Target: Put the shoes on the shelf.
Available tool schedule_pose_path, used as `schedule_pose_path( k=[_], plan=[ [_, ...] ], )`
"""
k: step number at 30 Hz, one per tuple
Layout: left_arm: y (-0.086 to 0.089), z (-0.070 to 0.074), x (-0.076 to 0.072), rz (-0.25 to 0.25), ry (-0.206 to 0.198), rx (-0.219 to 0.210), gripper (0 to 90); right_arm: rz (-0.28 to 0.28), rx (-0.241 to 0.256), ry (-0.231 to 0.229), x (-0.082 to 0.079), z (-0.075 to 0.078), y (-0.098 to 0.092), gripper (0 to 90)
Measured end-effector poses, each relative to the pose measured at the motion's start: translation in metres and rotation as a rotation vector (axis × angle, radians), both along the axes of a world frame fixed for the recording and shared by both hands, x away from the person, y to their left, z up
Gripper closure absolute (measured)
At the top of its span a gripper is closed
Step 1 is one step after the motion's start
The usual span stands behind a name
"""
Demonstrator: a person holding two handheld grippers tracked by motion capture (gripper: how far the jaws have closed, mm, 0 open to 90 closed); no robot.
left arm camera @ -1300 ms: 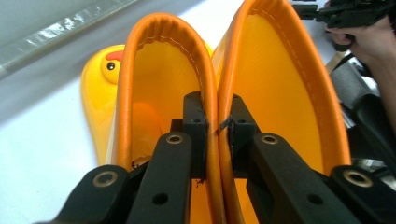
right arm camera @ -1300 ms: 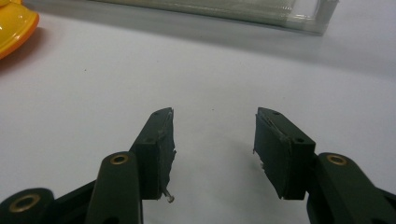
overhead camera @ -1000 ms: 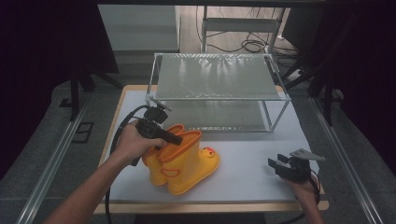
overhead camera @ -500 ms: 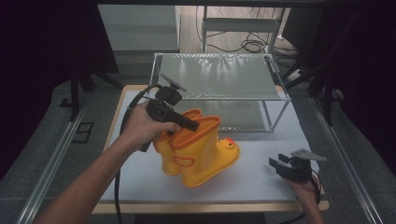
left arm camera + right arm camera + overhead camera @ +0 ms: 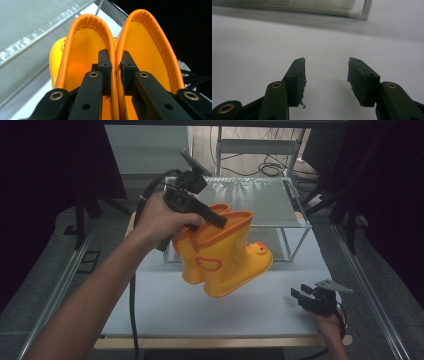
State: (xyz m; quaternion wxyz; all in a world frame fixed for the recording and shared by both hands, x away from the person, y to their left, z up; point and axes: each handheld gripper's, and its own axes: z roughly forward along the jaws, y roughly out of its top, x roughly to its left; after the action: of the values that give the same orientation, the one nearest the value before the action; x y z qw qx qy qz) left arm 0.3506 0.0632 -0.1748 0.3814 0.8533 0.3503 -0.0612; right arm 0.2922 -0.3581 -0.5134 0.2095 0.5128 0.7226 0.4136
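While the left gripper point(image 5: 216, 221) pinches both boots point(image 5: 227, 252) by their touching rims, apparently clear above the tabletop point(image 5: 200, 305), the right gripper point(image 5: 305, 299) rests at 4 o'clock, fingers wide, empty.

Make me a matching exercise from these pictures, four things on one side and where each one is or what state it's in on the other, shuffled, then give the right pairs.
Things:
1. yellow boots
2. left gripper
3. right gripper
4. shelf rack

States or places:
A. open, low over the table near its right front corner
B. standing at the back of the table
C. lifted off the table, hanging in the air
D. shut on two boot rims pressed together

Pairs: 1-C, 2-D, 3-A, 4-B
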Motion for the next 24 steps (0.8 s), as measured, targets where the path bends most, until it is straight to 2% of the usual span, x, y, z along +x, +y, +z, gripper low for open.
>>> schedule_pose_path(
  k=[6,13,18,24],
  plan=[
    [-0.004,0.023,0.016,0.03,-0.01,-0.01,82.0,-0.004,0.002,-0.004,0.001,0.0,-0.001,48.6],
    [-0.01,0.043,0.041,0.099,-0.023,-0.006,82.0,-0.02,0.017,-0.008,0.0,0.001,-0.004,48.9],
    [-0.017,0.047,0.066,0.179,-0.027,0.004,82.0,-0.028,0.02,-0.011,0.001,0.0,-0.005,49.0],
    [-0.023,0.038,0.094,0.245,-0.023,0.01,82.1,-0.041,0.038,-0.029,-0.001,0.004,-0.008,49.1]
  ],
)
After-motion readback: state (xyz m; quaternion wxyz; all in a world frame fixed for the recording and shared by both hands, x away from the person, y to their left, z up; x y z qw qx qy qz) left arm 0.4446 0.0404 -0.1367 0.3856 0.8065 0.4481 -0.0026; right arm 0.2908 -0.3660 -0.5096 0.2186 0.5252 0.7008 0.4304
